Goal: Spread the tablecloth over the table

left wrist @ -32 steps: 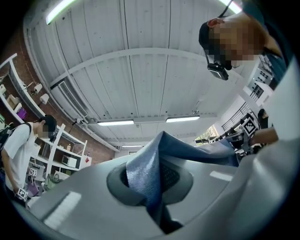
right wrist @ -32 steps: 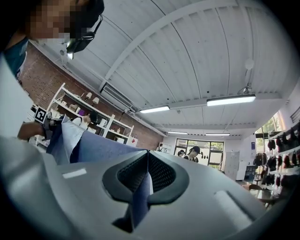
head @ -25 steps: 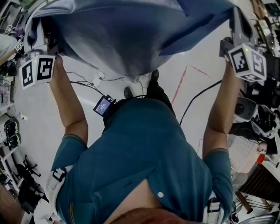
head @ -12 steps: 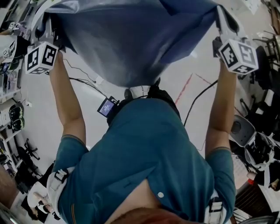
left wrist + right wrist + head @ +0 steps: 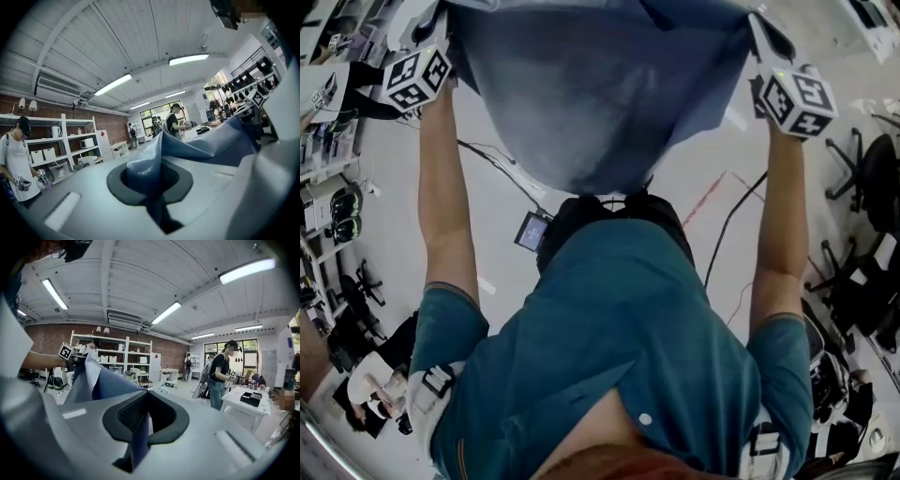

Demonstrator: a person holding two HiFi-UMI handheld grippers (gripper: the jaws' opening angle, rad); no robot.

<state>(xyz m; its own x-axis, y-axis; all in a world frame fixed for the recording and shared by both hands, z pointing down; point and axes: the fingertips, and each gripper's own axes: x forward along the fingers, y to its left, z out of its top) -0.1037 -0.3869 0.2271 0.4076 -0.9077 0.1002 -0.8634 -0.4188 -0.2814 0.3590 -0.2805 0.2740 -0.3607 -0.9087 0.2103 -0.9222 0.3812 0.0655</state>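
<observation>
The blue tablecloth (image 5: 600,94) hangs in the air in front of the person, stretched between both grippers. My left gripper (image 5: 441,23), with its marker cube (image 5: 417,77), holds one corner at the upper left of the head view. In the left gripper view its jaws are shut on a fold of the cloth (image 5: 145,168). My right gripper (image 5: 757,33) holds the other corner at the upper right. In the right gripper view a thin edge of the cloth (image 5: 139,432) is pinched between the shut jaws, and the rest of the cloth runs across to the left gripper's cube (image 5: 65,351).
The floor below carries cables (image 5: 492,159) and a red tape line (image 5: 712,192). Office chairs (image 5: 862,169) stand at the right. Ahead are white shelves (image 5: 117,357), a white table (image 5: 243,401) and standing people (image 5: 218,376). A small screen device (image 5: 532,230) hangs at the person's waist.
Both grippers have swung forward, away from the body, toward the top of the head view. The arms are now stretched out, and the cloth stays pinched at both corners.
</observation>
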